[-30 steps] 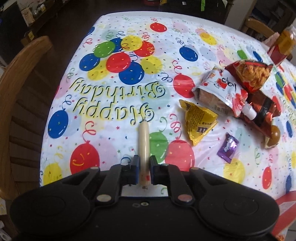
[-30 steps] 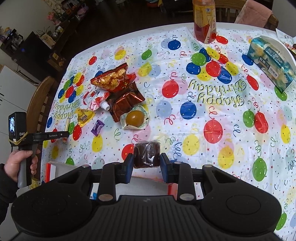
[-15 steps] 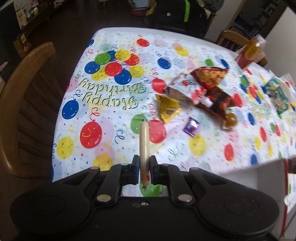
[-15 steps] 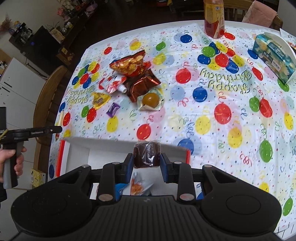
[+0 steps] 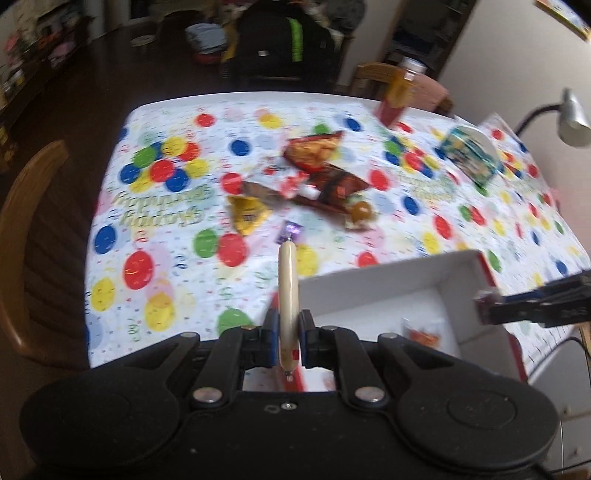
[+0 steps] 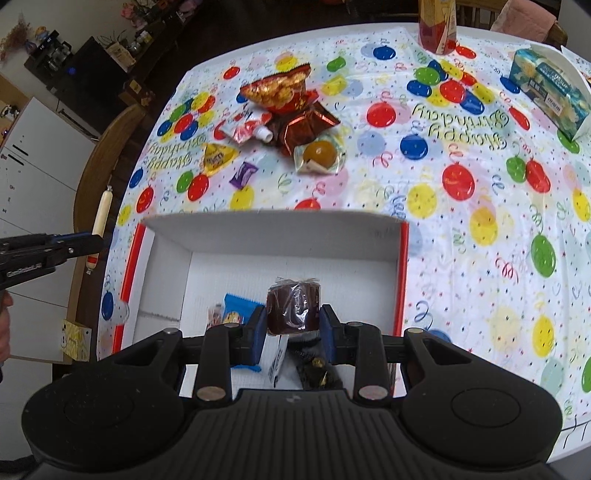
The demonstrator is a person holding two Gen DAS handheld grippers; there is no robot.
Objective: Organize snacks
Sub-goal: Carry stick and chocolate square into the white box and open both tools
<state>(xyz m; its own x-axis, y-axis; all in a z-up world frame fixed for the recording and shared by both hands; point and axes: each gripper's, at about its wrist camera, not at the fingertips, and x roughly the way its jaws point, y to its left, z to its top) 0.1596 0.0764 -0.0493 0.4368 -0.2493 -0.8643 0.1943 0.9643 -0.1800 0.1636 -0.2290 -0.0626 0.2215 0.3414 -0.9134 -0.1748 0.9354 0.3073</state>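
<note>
My left gripper [image 5: 287, 339] is shut on a pale sausage stick [image 5: 287, 295], held upright just left of the white box [image 5: 373, 284]. From the right wrist view the same sausage stick [image 6: 100, 218] and left gripper [image 6: 88, 245] hang off the table's left edge. My right gripper [image 6: 293, 328] is shut on a brown wrapped cake [image 6: 293, 308], held above the inside of the white box [image 6: 273, 236]. A blue packet [image 6: 236, 314] and other wrapped snacks lie in the box. Loose snacks [image 6: 284, 99] sit in a pile on the balloon tablecloth [image 6: 461, 221].
A tissue box [image 6: 550, 92] stands at the far right, a drink bottle [image 6: 437, 26] at the far edge. A wooden chair [image 5: 22, 236] is at the table's left side. A desk lamp [image 5: 569, 118] reaches in at the right.
Both grippers have drawn back toward the near edge with their snacks. The right one now hangs over the box; the left has swung right, bringing the box into its view.
</note>
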